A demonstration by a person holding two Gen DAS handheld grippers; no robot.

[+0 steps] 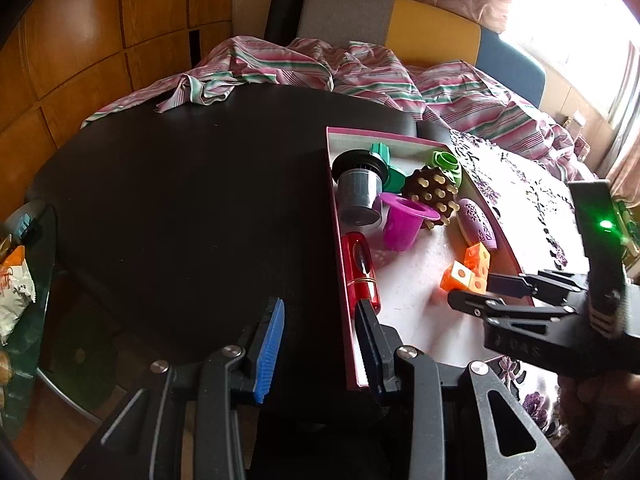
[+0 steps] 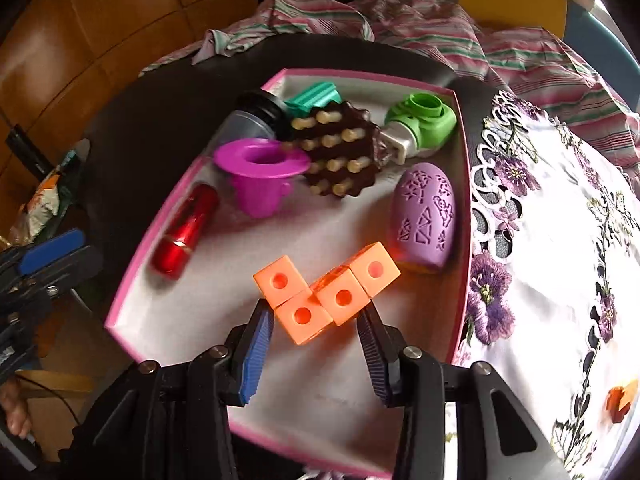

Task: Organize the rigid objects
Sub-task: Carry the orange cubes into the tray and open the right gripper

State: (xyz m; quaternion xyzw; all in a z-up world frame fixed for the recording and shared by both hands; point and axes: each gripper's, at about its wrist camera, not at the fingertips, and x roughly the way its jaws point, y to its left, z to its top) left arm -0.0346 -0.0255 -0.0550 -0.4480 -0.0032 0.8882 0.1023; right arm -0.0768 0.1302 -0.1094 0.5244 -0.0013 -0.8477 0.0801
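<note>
In the right wrist view a chain of orange cubes with round holes sits between my right gripper's blue pads, which press on its two near cubes just above the white floor of a pink-rimmed box. In the left wrist view the same orange cubes sit at my right gripper's tips over the box. My left gripper stands open at the box's near left corner, with the pink wall running just inside its right finger.
The box also holds a red tube, magenta cup, brown pegged massager, lilac oval, green part, grey cup. It lies on a black table; a flowered cloth with an orange piece is to its right.
</note>
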